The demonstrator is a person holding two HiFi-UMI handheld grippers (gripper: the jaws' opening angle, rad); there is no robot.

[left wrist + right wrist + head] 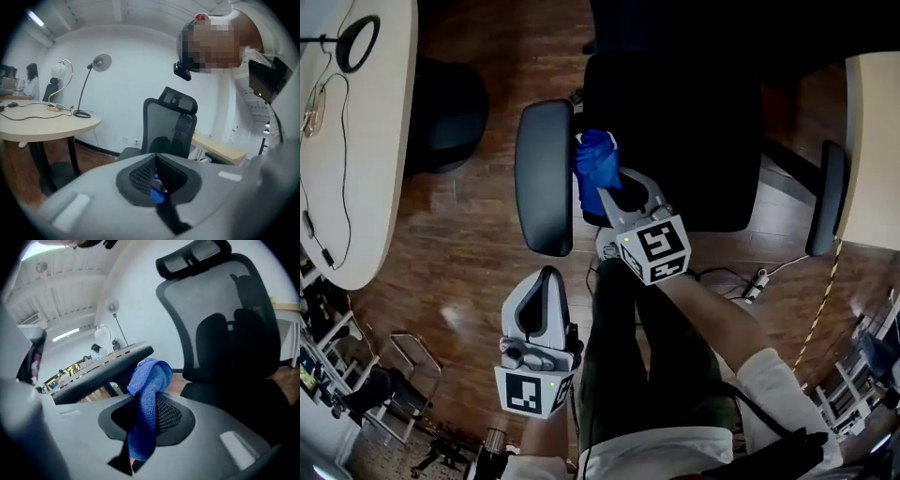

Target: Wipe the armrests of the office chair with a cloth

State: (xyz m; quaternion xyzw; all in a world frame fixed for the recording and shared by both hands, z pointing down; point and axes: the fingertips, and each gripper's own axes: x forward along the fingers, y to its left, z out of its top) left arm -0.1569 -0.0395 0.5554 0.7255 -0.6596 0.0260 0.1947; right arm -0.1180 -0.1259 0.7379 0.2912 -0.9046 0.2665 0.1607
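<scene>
The black office chair stands before me, seen from above. Its left armrest is a long dark pad; the right armrest is at the far right. My right gripper is shut on a blue cloth, which bunches beyond the jaws right beside the left armrest's inner edge. In the right gripper view the cloth hangs from the shut right gripper, just below the armrest. My left gripper hangs lower, near my legs, apart from the chair, its jaws together. The left gripper faces the chair.
A round white table with a ring lamp and cables stands at the left, a dark stool beside it. A wooden desk borders the right armrest. A power strip lies on the wooden floor.
</scene>
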